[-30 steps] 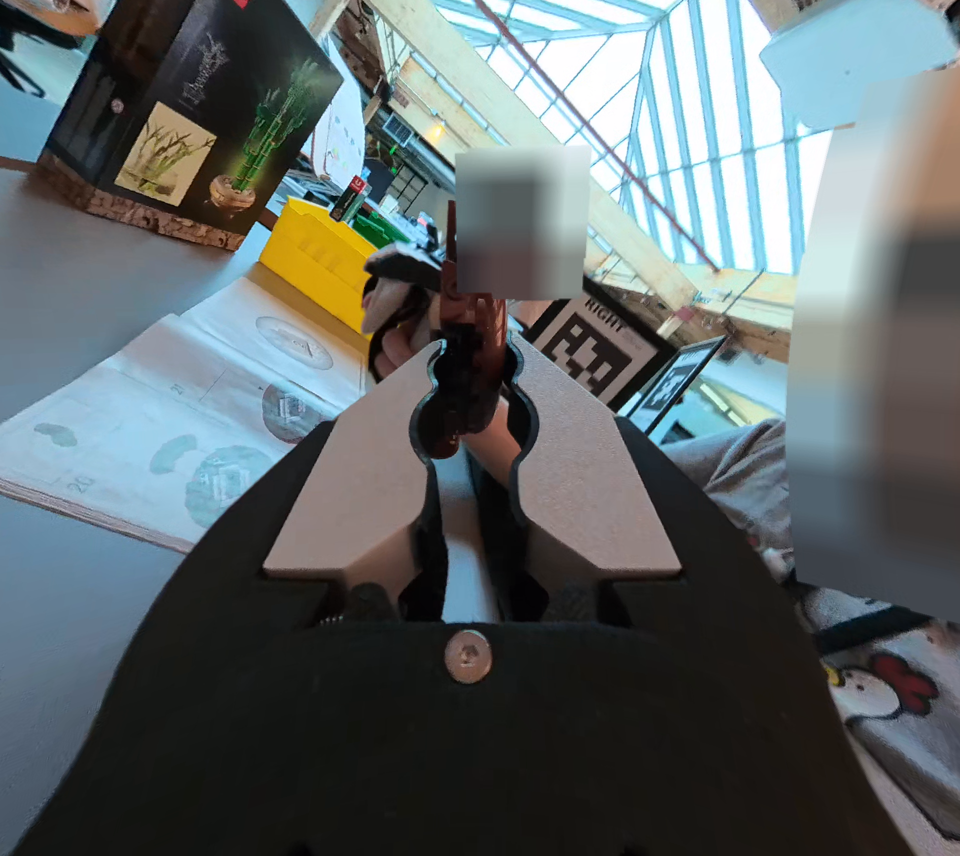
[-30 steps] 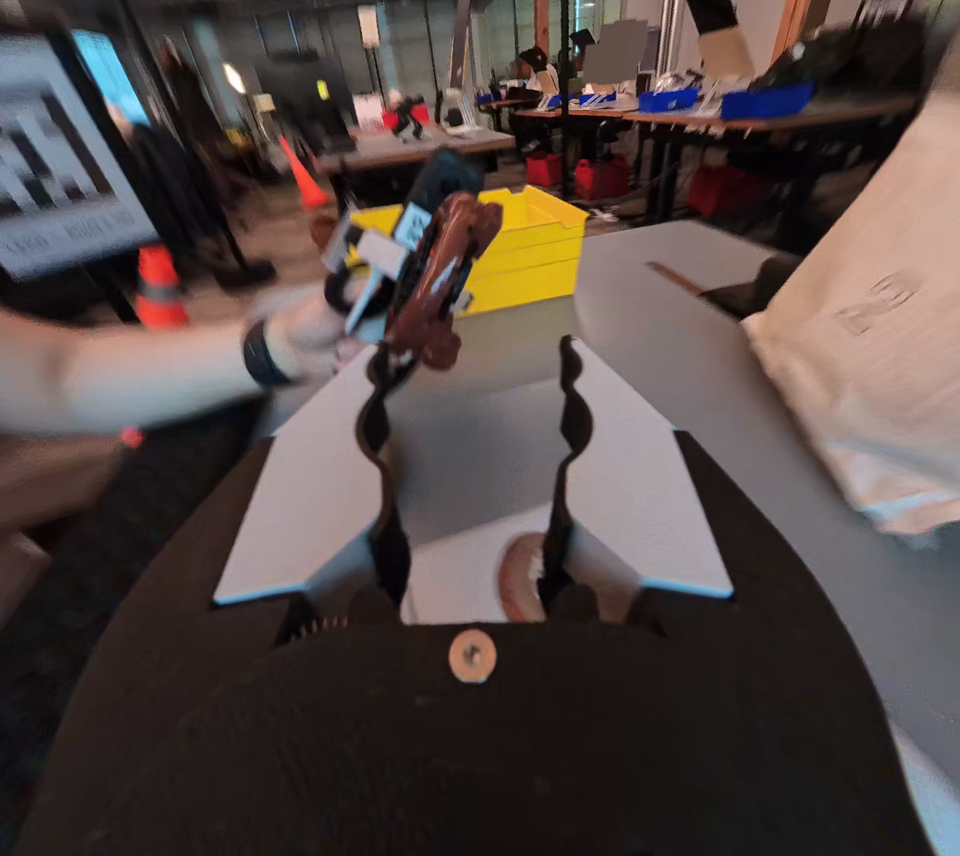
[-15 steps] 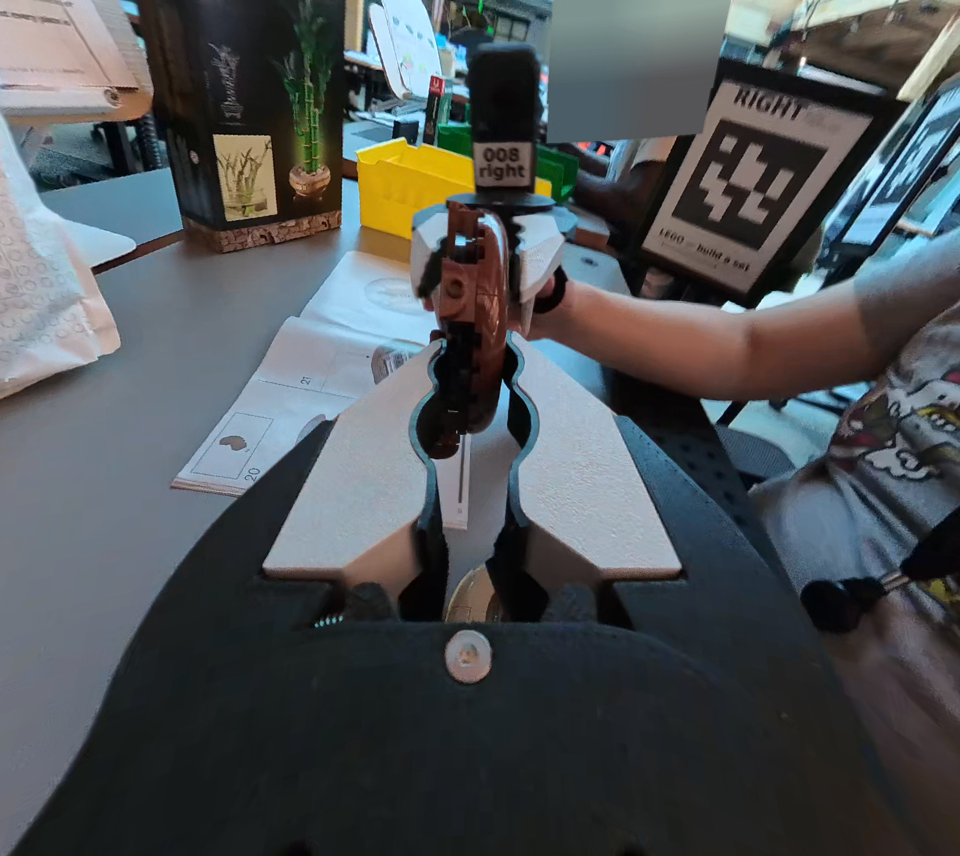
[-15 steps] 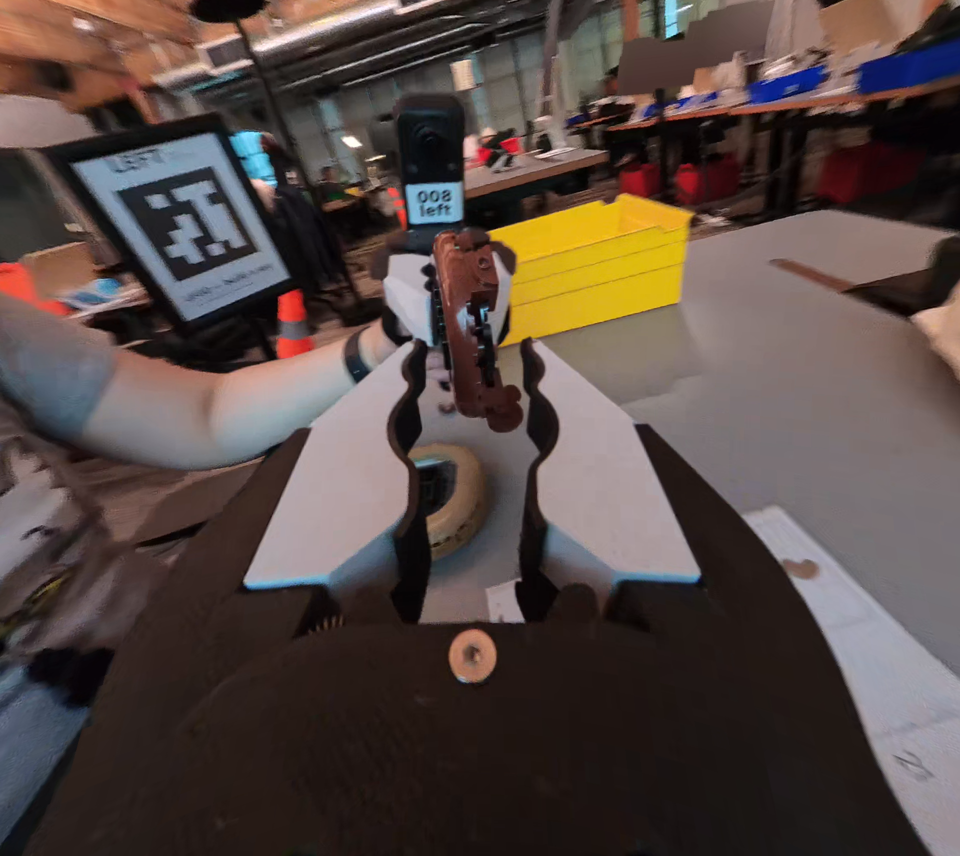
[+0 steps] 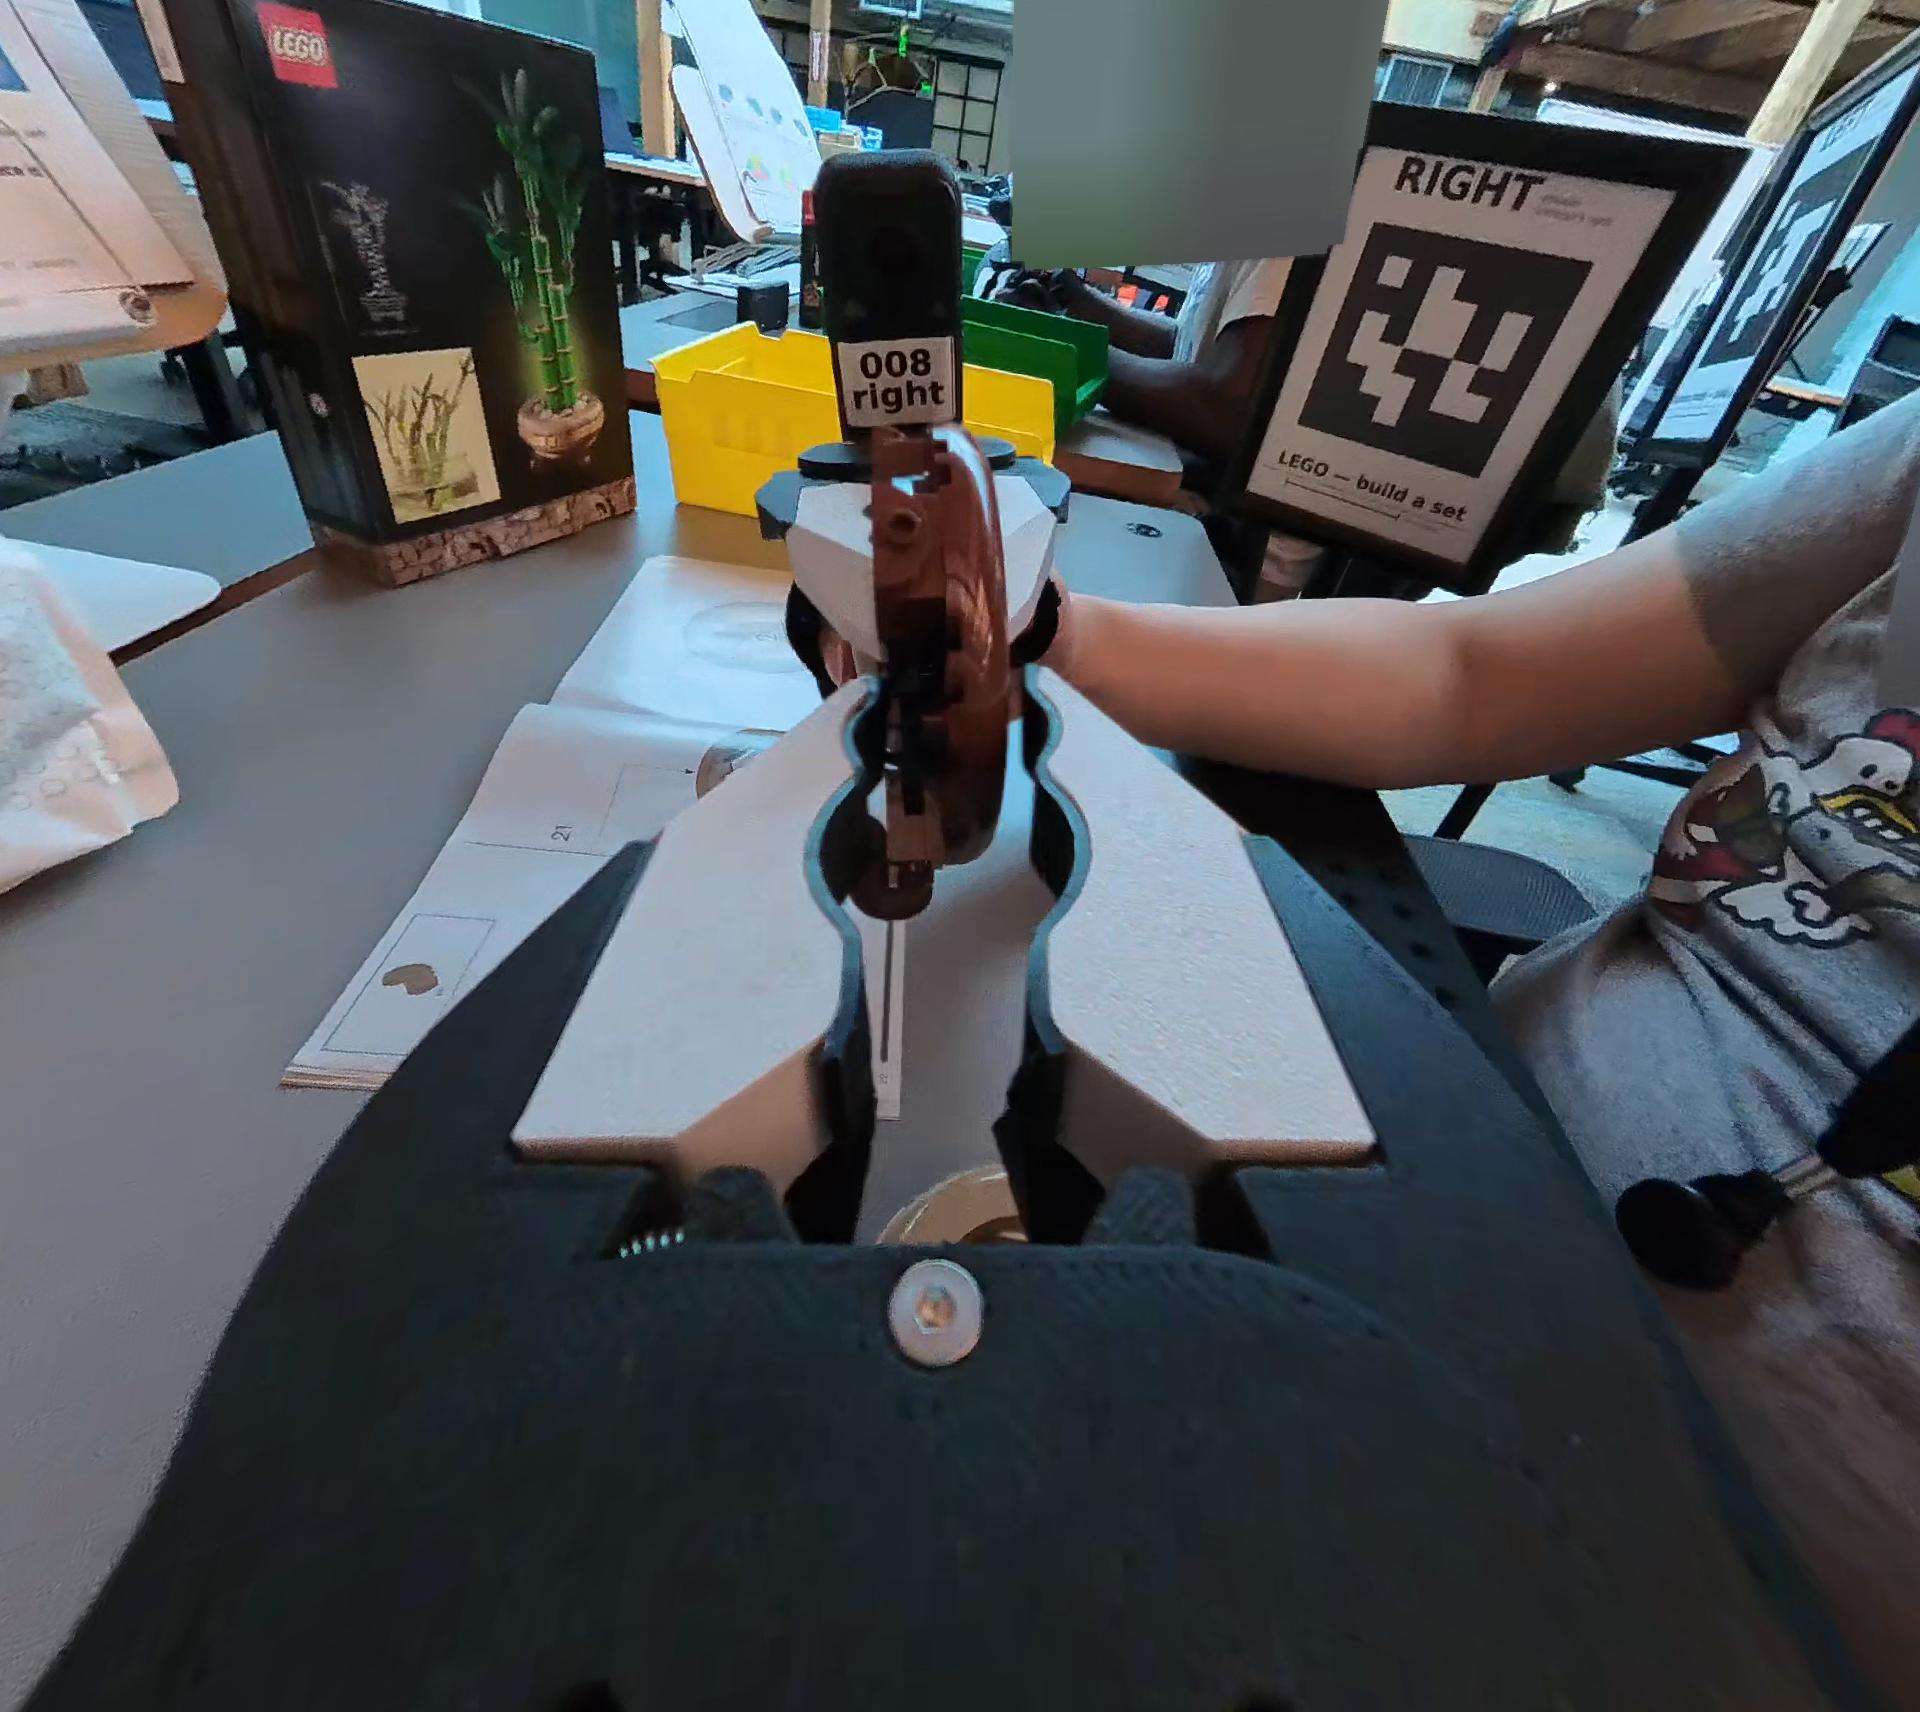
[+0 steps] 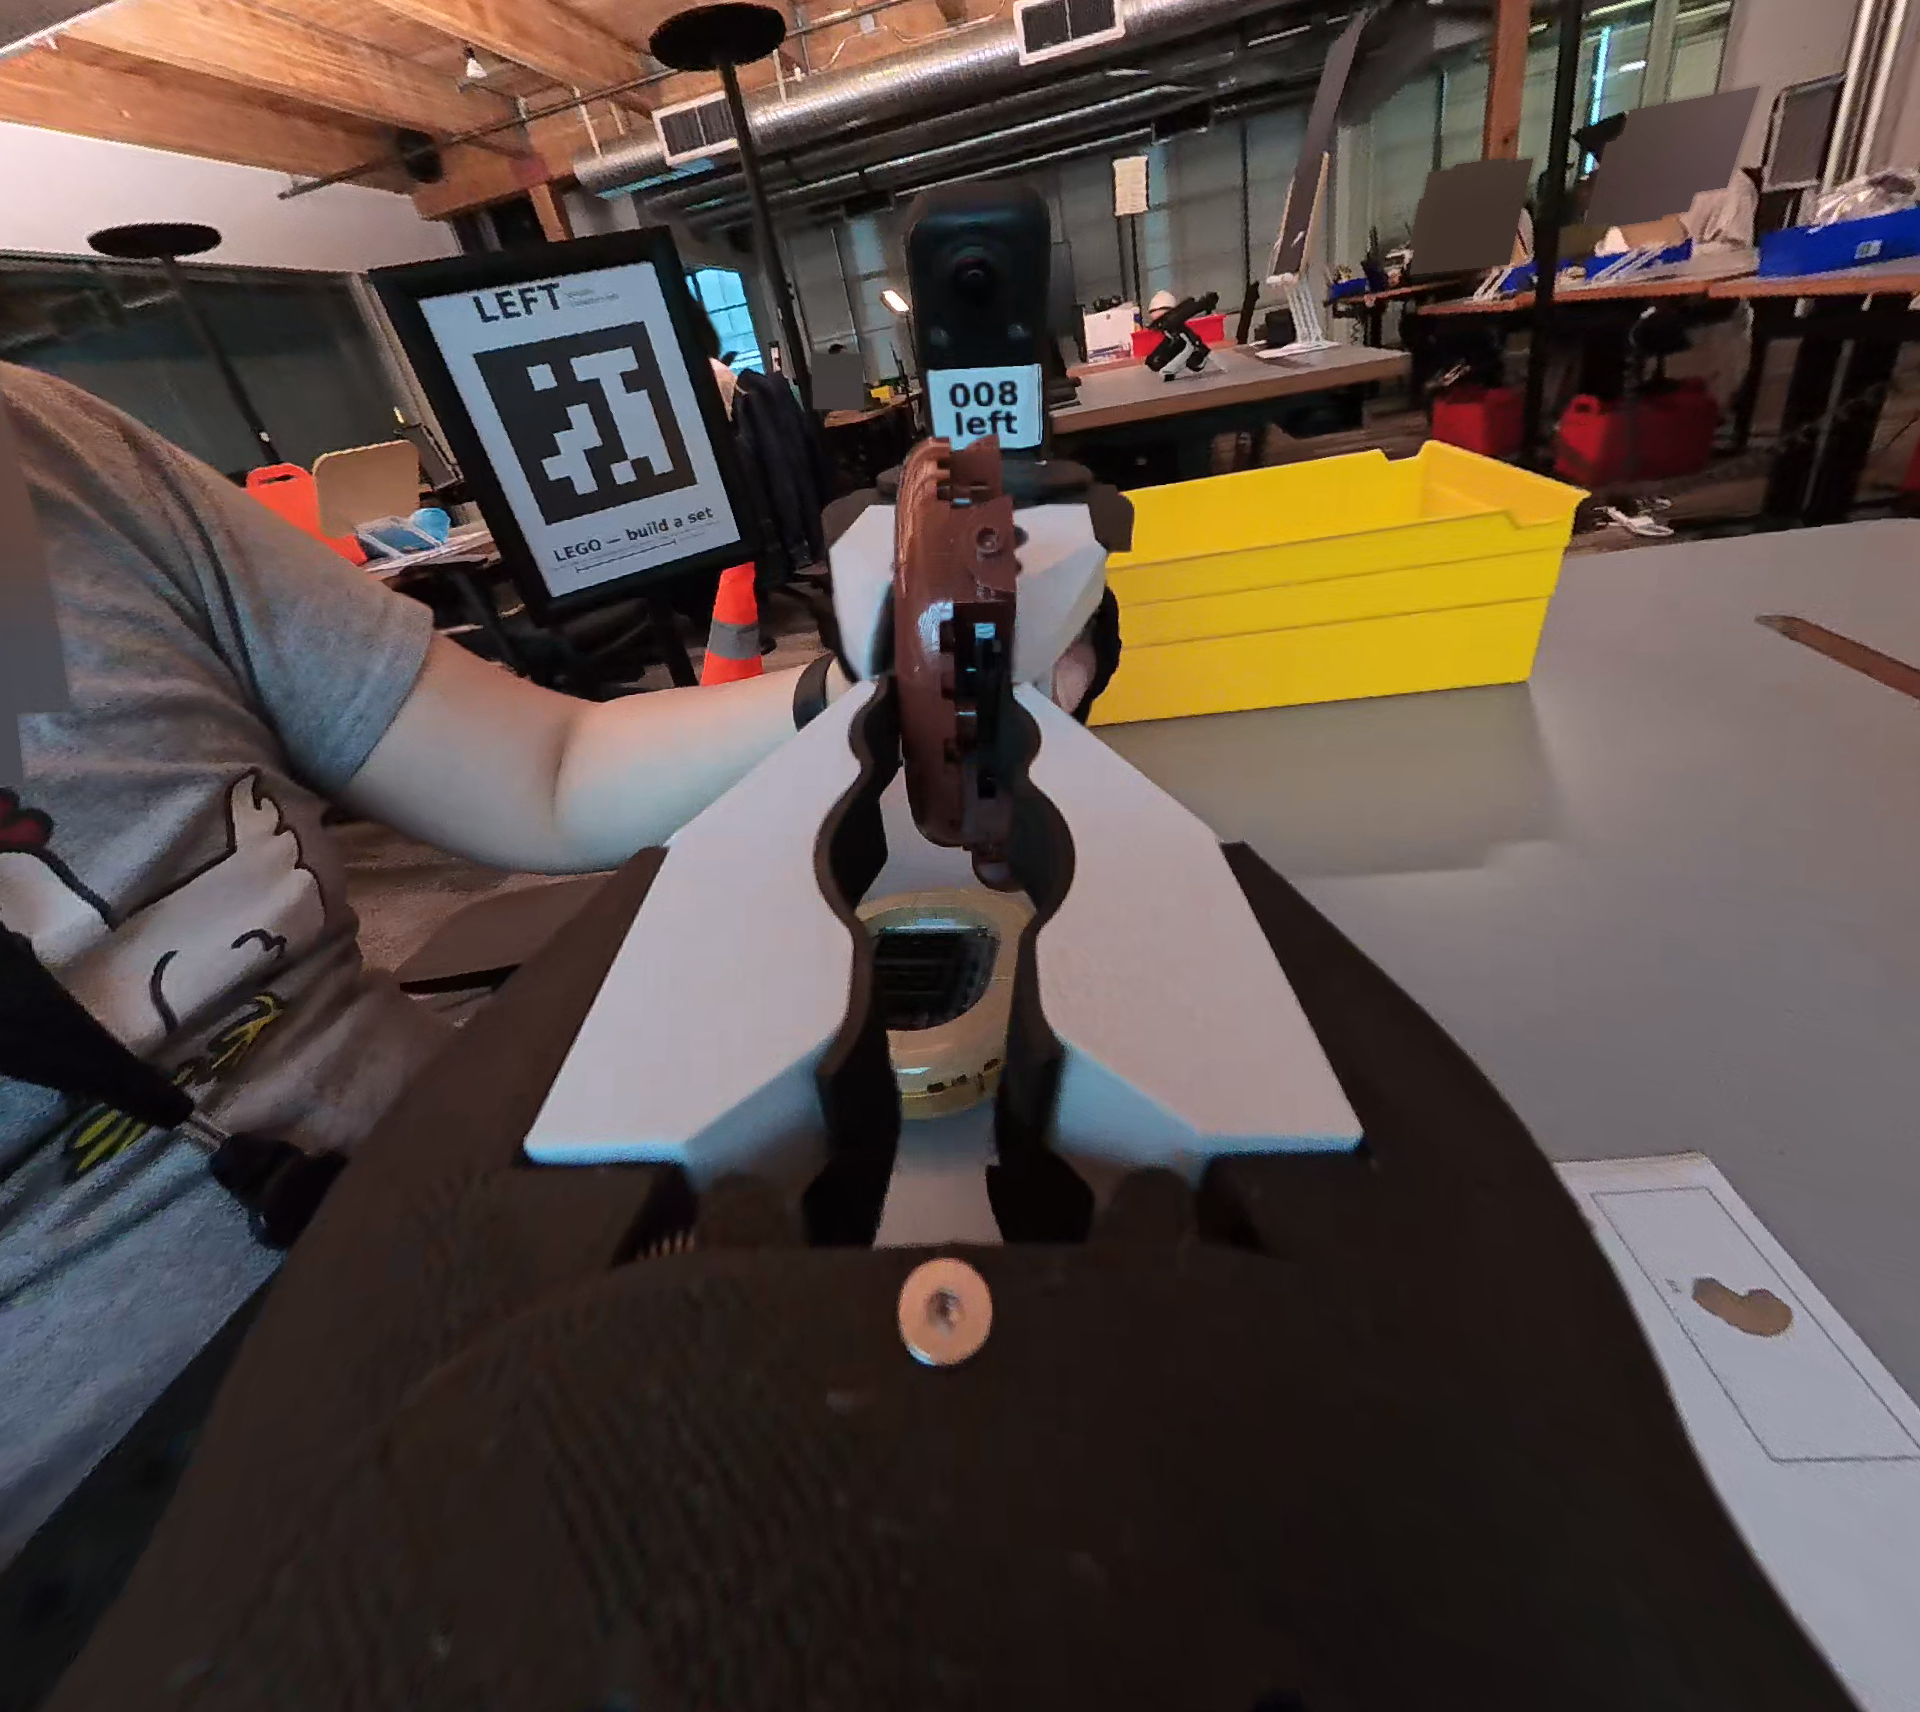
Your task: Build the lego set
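Observation:
A brown lego assembly [image 5: 935,623] stands on edge in the air between my two grippers, which face each other. My left gripper [image 5: 945,706] is shut on its near end. My right gripper [image 6: 956,706] is shut on the opposite end of the same assembly [image 6: 951,623]. The right gripper's white fingers [image 5: 831,561] show beyond the assembly in the left wrist view. A round tan lego part with a black middle [image 6: 935,1075] lies on the grey table [image 6: 1558,831] below the grippers. It also shows in the left wrist view [image 5: 956,1210].
An open instruction booklet [image 5: 582,831] lies under the grippers, its corner in the right wrist view [image 6: 1766,1350]. The black lego box [image 5: 416,260] stands back left, yellow bin [image 5: 748,415] and green bin [image 5: 1039,353] behind. A white bag [image 5: 52,727] lies left. The person's arm [image 5: 1351,675] reaches in. Left and right tips are no more than a few centimetres apart.
Both views swung down from the ceiling to level. The assembly turned upright between the grippers. The right gripper's jaws narrowed from open onto the assembly.

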The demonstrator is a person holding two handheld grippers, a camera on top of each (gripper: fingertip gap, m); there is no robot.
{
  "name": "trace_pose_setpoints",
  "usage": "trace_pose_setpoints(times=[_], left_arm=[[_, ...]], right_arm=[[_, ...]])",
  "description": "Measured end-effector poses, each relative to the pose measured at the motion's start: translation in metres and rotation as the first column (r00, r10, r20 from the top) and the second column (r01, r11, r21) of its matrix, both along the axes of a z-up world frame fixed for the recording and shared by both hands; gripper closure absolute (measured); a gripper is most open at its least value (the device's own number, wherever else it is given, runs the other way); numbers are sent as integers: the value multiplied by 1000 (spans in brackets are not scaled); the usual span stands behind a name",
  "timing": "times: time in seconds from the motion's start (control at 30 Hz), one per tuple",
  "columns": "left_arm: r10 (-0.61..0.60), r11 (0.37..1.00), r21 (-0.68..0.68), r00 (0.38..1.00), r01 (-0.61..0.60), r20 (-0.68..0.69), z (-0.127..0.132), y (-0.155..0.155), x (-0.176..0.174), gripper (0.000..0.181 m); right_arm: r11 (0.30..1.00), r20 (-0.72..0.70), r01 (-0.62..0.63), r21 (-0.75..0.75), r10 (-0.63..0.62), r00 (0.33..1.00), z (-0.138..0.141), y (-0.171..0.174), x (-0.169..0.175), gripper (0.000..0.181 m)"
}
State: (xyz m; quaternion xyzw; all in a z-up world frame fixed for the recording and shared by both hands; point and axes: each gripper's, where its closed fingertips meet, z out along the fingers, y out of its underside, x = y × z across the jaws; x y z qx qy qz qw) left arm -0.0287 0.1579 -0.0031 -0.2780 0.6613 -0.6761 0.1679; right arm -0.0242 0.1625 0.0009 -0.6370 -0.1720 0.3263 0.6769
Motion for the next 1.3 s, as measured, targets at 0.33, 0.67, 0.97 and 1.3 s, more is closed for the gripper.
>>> trace_pose_setpoints(times=[0.33,0.67,0.97,1.3], left_arm=[[58,997,48,989,-65,139,6,-2,3,161],[44,973,202,951,-110,305,13,-11,-11,162],[-142,897,-442,958,18,-250,10,18,14,140],[-82,757,-624,919,-195,-387,-8,79,37,116]], right_arm=[[990,32,-10,142,5,999,11,-1,-2,165],[971,195,-29,238,-19,981,18,-12,-17,164],[980,-385,-81,-183,5,923,4,18,19,165],[936,-841,-169,-310,-187,508,-14,28,63,166]])
